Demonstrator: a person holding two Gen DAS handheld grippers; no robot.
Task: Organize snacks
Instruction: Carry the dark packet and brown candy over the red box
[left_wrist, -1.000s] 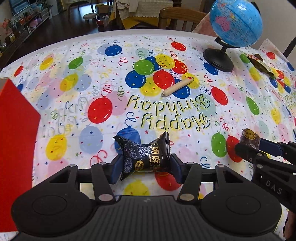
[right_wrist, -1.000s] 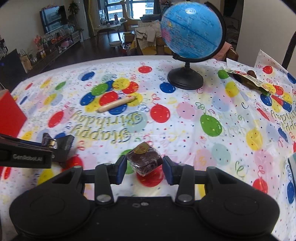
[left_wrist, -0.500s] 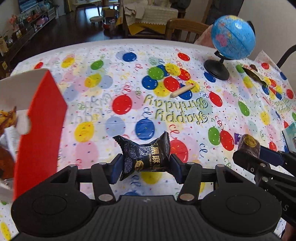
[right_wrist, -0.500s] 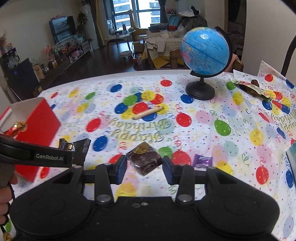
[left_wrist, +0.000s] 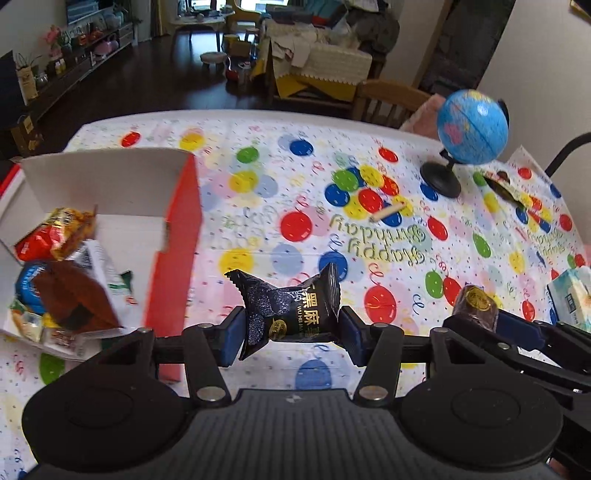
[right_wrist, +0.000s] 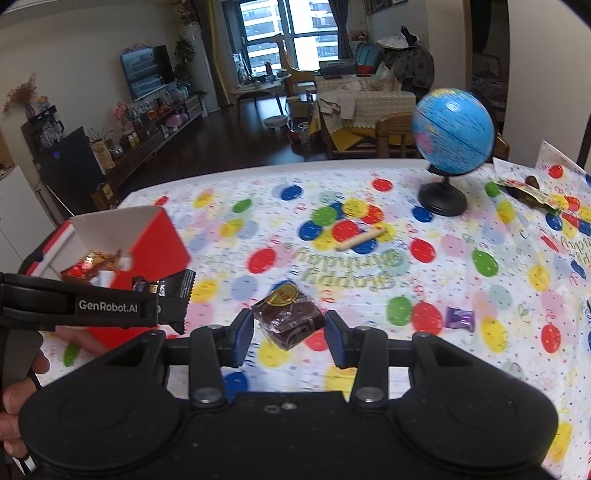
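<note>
Two hand-held grippers carry snacks above a table (left_wrist: 258, 129) covered in a balloon-print birthday cloth; the left gripper (left_wrist: 291, 334) is clamped on a black sesame candy packet (left_wrist: 291, 306), the right gripper (right_wrist: 290, 334) on a dark brown wrapped sweet (right_wrist: 288, 321) with a gold sticker. Neither snack touches the cloth.

A second ago only a red edge of the box showed at nine o'clock in the left view; now the red box (left_wrist: 177, 236) sits open there, its white inside visible, and the table looks further below — both grippers have risen and swung toward it. In my judgement the drop into the box is the next step, and the left packet is nearer to it.

Counted: two grippers, two snacks held; inside the box a loose pile of about four or five wrappers (left_wrist: 62, 266), too overlapped to count surely. On the cloth lie one purple candy (right_wrist: 459, 317) at three o'clock in the right view, one wooden stick (right_wrist: 360, 238) near the centre, one globe (right_wrist: 452, 133) at one o'clock, and one opened foil packet (right_wrist: 528, 190) at two o'clock; a tissue pack (left_wrist: 572, 295) — partly cut off — sits at three o'clock in the left view.
</note>
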